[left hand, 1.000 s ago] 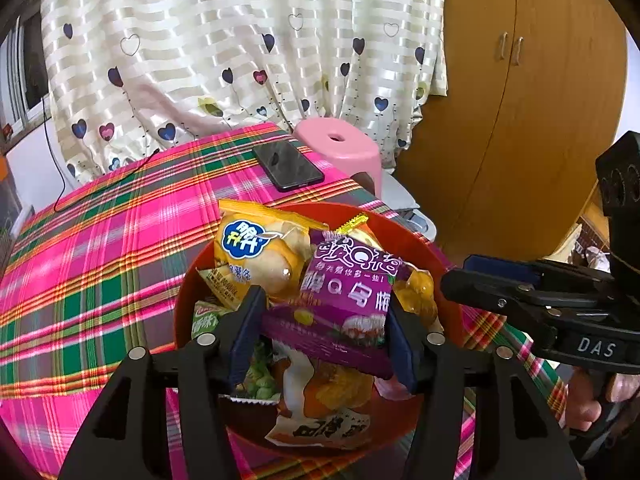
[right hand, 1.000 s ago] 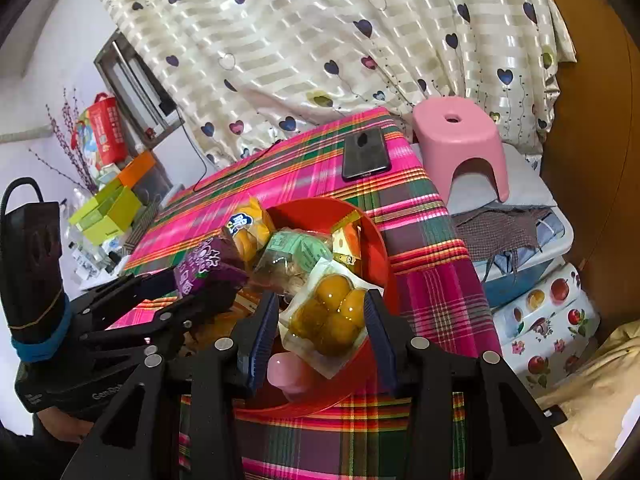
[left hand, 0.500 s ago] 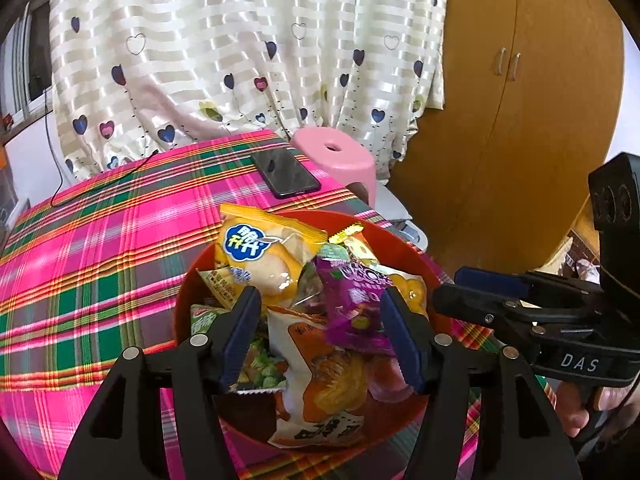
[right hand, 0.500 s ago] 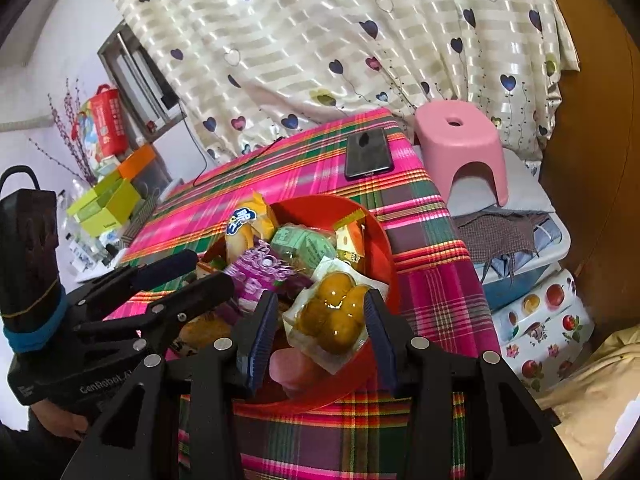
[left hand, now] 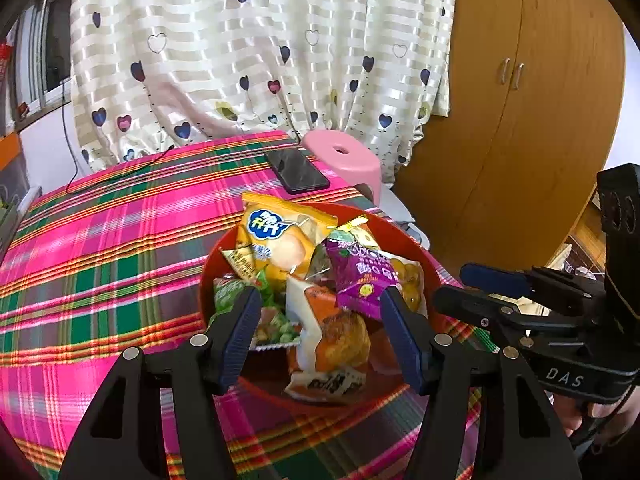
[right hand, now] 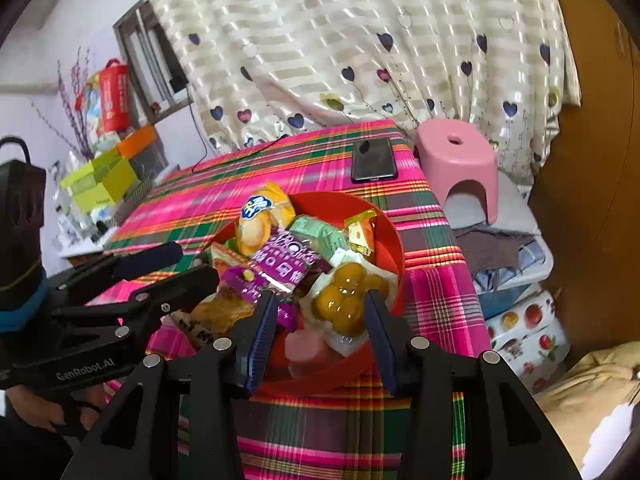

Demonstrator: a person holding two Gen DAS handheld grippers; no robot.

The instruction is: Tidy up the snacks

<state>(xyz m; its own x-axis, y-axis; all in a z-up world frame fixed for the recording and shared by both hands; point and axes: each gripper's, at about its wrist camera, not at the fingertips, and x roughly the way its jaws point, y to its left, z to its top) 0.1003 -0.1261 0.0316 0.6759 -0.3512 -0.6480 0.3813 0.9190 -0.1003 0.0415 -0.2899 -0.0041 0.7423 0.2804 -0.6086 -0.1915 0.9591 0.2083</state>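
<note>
Left wrist view: left gripper [left hand: 320,332] jaws wide, empty, above red bowl [left hand: 420,256]; right gripper [right hand: 320,332] jaws half-spread, gripping nothing.

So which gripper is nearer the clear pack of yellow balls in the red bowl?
Right. The right gripper has its fingers on either side of the clear pack of yellow balls. The left gripper hovers over the orange packet, with the pack off beyond its right finger.
</note>
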